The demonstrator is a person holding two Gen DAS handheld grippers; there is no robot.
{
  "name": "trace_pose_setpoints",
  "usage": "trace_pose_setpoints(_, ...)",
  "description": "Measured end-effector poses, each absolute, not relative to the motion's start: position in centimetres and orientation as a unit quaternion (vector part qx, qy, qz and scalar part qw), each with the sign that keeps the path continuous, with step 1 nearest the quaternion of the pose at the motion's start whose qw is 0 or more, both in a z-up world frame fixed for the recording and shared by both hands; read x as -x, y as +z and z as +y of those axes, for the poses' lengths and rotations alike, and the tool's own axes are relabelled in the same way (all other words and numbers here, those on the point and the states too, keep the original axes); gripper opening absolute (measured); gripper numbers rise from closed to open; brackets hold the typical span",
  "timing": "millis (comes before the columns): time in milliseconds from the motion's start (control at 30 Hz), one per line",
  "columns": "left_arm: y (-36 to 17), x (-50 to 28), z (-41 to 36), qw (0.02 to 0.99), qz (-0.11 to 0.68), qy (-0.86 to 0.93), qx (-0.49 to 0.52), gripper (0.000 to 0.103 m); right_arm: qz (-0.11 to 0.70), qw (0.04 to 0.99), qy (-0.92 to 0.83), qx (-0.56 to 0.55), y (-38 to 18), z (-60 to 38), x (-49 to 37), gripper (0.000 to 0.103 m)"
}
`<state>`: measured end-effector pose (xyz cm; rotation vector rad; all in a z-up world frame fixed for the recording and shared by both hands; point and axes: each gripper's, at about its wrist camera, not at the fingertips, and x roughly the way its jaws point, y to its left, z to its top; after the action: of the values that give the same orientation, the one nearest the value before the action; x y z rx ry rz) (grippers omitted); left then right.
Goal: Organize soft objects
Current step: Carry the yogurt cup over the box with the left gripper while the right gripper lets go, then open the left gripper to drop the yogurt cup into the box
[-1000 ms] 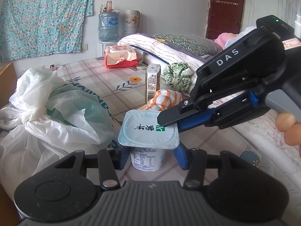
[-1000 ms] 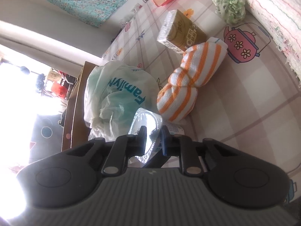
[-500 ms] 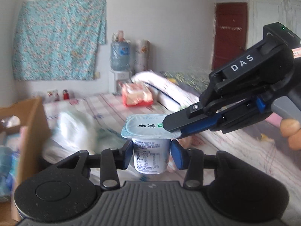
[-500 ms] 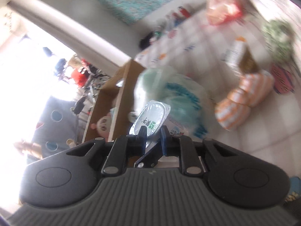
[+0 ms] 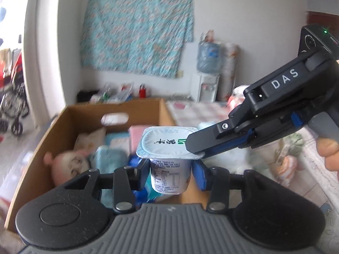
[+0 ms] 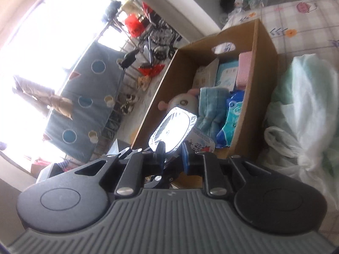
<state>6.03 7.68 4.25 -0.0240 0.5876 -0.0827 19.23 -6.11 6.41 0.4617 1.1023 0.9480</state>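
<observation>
White cup (image 5: 168,158) is gripped by the left tool (image 5: 169,169); right tool (image 5: 196,148) pinches its rim, seemingly, over the box (image 5: 63,127) at centre frame.

A floral cloth (image 5: 137,31) hangs on the pale wall (image 5: 243,10) (water dispenser (image 5: 208,69) beside), bright window (image 6: 42,42) opposite

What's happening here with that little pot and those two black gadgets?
A person holds a two-finger gripper in each hand. The left gripper clamps the body of a yogurt cup between its fingers, while the right gripper pinches the edge of the cup's foil lid. The cup is held in the air in front of a cardboard box that already holds a plush toy, a blue towel and packets.
</observation>
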Motion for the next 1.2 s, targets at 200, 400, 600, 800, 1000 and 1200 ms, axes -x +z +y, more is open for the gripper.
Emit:
trace_pose_setpoints(200, 1.4, -7.2, 11.6, 0.927, 0.368, -0.038, 0.069, 0.045, 0.565, 0.69, 0.426, -0.153, 4.0, -1.3, -20.9, 0.018)
trace_pose_setpoints(400, -0.5, -7.3, 13.3, 0.907, 0.409, -0.049, 0.088, 0.045, 0.596, 0.682, 0.412, -0.094, 2.7, 0.7, -21.0, 0.022)
trace_pose_setpoints(600, 0.3, -7.2, 13.4, 0.911, 0.4, -0.058, 0.082, 0.048, 0.598, 0.686, 0.405, -0.082, 2.2, 0.6, -21.9, 0.025)
trace_pose_setpoints(800, 0.0, -7.4, 13.6, 0.908, 0.405, -0.059, 0.091, 0.048, 0.587, 0.694, 0.407, -0.094, 2.3, -0.4, -22.3, 0.028)
trace_pose_setpoints(1000, 1.2, -6.6, 13.0, 0.922, 0.371, -0.054, 0.099, 0.054, 0.539, 0.722, 0.411, -0.139, 3.8, -4.3, -22.0, 0.033)
trace_pose_setpoints(1200, 3.6, -6.4, 8.4, 0.946, 0.307, -0.082, 0.057, 0.067, 0.478, 0.771, 0.367, -0.206, 5.6, -13.0, -20.5, 0.045)
